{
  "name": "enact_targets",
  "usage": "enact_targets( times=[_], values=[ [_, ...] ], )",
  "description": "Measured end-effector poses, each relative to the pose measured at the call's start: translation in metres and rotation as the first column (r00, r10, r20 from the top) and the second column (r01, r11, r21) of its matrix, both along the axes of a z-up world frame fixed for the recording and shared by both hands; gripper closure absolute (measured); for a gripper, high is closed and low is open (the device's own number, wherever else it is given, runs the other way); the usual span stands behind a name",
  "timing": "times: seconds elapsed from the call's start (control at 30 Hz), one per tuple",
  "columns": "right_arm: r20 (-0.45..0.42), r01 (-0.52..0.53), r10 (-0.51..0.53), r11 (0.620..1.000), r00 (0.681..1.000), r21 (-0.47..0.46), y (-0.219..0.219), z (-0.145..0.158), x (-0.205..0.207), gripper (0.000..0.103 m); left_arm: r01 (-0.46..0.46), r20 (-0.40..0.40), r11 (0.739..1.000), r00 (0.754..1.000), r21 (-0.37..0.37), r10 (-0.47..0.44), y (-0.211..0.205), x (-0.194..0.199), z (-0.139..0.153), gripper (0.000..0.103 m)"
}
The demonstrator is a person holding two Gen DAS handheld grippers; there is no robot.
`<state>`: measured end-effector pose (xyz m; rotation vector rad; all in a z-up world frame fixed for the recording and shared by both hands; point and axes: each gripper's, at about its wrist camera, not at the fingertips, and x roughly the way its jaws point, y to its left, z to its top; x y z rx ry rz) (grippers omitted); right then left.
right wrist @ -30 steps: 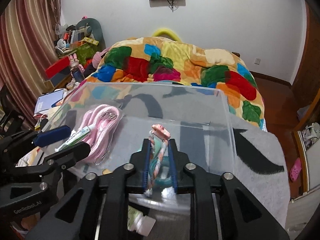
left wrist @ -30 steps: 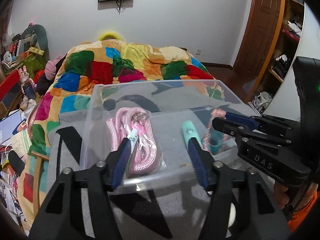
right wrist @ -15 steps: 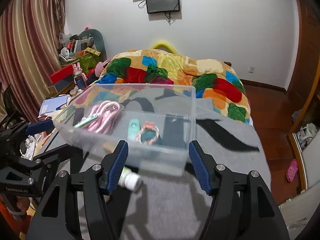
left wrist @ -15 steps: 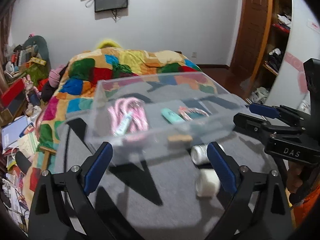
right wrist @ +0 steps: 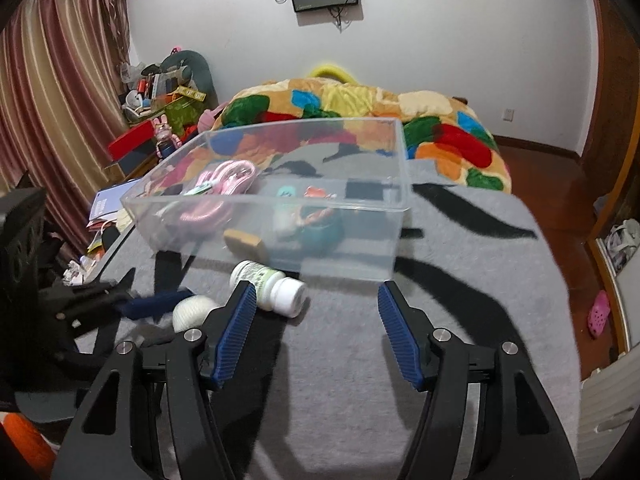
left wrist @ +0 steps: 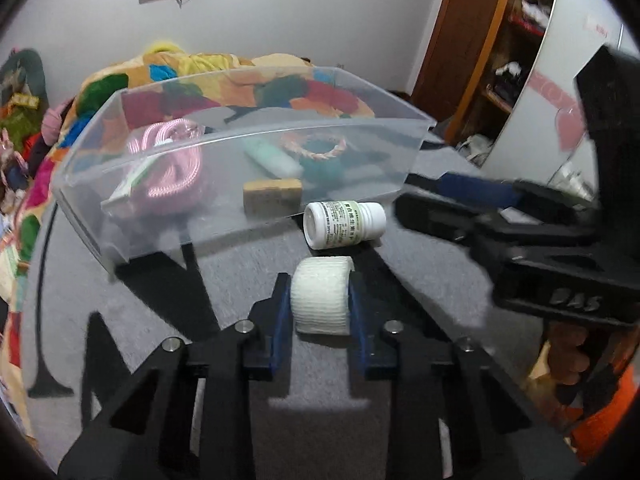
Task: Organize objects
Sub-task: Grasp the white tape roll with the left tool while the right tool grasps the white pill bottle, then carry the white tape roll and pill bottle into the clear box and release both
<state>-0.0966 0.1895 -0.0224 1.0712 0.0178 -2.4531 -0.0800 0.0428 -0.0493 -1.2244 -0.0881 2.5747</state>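
Note:
A clear plastic bin [left wrist: 120, 236] [right wrist: 360, 256] stands on a grey cloth and holds a pink rope [left wrist: 176, 168], a mint tube [left wrist: 272, 158], a braided ring [left wrist: 312, 146] and a tan sponge [left wrist: 272, 196]. My left gripper [left wrist: 320, 300] is shut on a white gauze roll [left wrist: 320, 300] [right wrist: 192, 312] lying on the cloth in front of the bin. A white pill bottle [left wrist: 344, 224] [right wrist: 268, 286] lies on its side just beyond the roll. My right gripper [right wrist: 316, 336] is open and empty, its left finger beside the bottle.
The grey cloth [right wrist: 360, 400] with black markings covers the surface. A bed with a colourful quilt [right wrist: 360, 112] lies behind the bin. Clutter and curtains [right wrist: 52, 100] fill the left side. A wooden wardrobe and door [left wrist: 480, 40] stand at the right.
Both grippers let go of their items in the bin and drew back. My left gripper then came down and shut on the gauze roll. My right gripper opened wide.

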Motion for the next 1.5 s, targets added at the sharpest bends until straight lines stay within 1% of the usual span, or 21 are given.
enact_targets(
  times=[0.1,0.23,0.3,0.43,0.47,0.5,0.57,0.67,0.83,1.07,1.2,1.33,1.43,1.5],
  values=[
    [0.011,-0.020,0.020,1.000,1.000,0.011,-0.012,-0.003,-0.001,0.043,-0.042,-0.040,0.999,0.998,-0.020,0.041,-0.008,0.008,0.004,0.078],
    [0.024,-0.059,0.058,0.997,0.998,0.046,-0.035,-0.008,-0.006,0.043,-0.093,-0.062,0.995,0.994,-0.021,0.091,-0.026,0.015,0.010,0.078],
    [0.028,-0.075,0.073,0.994,0.997,0.083,-0.047,-0.012,-0.010,0.043,-0.117,-0.068,0.993,0.991,-0.022,0.115,-0.035,0.016,0.011,0.078],
    [0.052,-0.097,0.092,0.987,0.994,0.128,-0.057,-0.019,-0.017,0.044,-0.149,-0.063,0.989,0.987,0.003,0.149,-0.052,0.016,0.010,0.078],
    [0.058,-0.102,0.095,0.986,0.994,0.129,-0.057,-0.021,-0.017,0.045,-0.154,-0.064,0.988,0.986,0.006,0.154,-0.054,0.016,0.010,0.078],
    [0.063,-0.104,0.097,0.986,0.993,0.128,-0.057,-0.022,-0.017,0.051,-0.157,-0.066,0.988,0.985,0.009,0.157,-0.054,0.016,0.010,0.078],
    [0.060,-0.108,0.102,0.987,0.993,0.122,-0.054,-0.021,-0.015,0.051,-0.161,-0.070,0.987,0.984,0.012,0.162,-0.055,0.015,0.012,0.078],
    [0.029,-0.108,0.105,0.987,0.994,0.120,-0.050,-0.015,-0.007,0.051,-0.164,-0.082,0.986,0.983,0.012,0.165,-0.054,0.016,0.018,0.078],
    [-0.052,-0.105,0.111,0.988,0.992,0.112,-0.044,0.003,0.012,0.051,-0.178,-0.129,0.984,0.976,0.004,0.177,-0.054,0.014,0.036,0.078],
    [-0.141,-0.087,0.092,0.995,0.986,0.038,-0.033,0.038,0.020,0.051,-0.204,-0.196,0.979,0.960,-0.006,0.199,-0.054,0.004,0.063,0.078],
    [-0.175,-0.070,0.070,0.998,0.982,0.007,-0.030,0.053,0.011,0.051,-0.211,-0.197,0.977,0.958,0.015,0.210,-0.056,-0.011,0.072,0.078],
    [-0.177,-0.058,0.053,0.998,0.983,-0.020,-0.029,0.061,-0.003,0.051,-0.222,-0.200,0.975,0.954,0.023,0.222,-0.058,-0.030,0.080,0.078],
    [-0.176,-0.032,0.028,0.999,0.984,-0.017,-0.032,0.063,-0.021,0.051,-0.237,-0.203,0.972,0.951,0.006,0.233,-0.058,-0.045,0.082,0.078],
    [-0.161,-0.019,0.017,1.000,0.987,-0.012,-0.034,0.061,-0.035,0.051,-0.245,-0.191,0.969,0.952,-0.012,0.239,-0.057,-0.057,0.079,0.078]
  ],
)
